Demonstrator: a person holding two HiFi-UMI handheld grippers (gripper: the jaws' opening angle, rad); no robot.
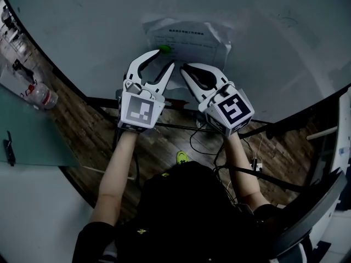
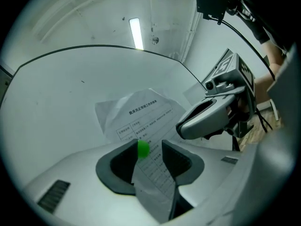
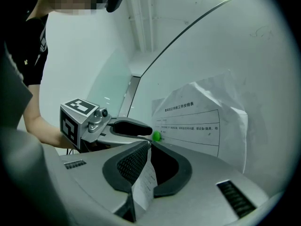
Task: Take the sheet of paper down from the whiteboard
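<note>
Right gripper (image 3: 149, 146) clenches the lower edge of the white printed paper sheet (image 3: 197, 121), steadying it; left gripper (image 2: 150, 145) stands released, jaws astride the small round green magnet (image 2: 143, 148) (presumably the sheet's pin) on the far pale whiteboard (image 1: 82, 26).

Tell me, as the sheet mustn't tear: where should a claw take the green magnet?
By its rounded sides, coming head-on toward the whiteboard: the green magnet is a small knob standing proud of the sheet, and the open left claw faces it.

Left gripper (image 1: 166, 58) and right gripper (image 1: 184, 68): white moulded shells, curved fingers (image 1: 143, 61) with black inner pads (image 2: 120, 166), each carrying a cube (image 1: 141, 109) of black-and-white square markers. Operator wears a black short-sleeved top (image 1: 186, 212).
</note>
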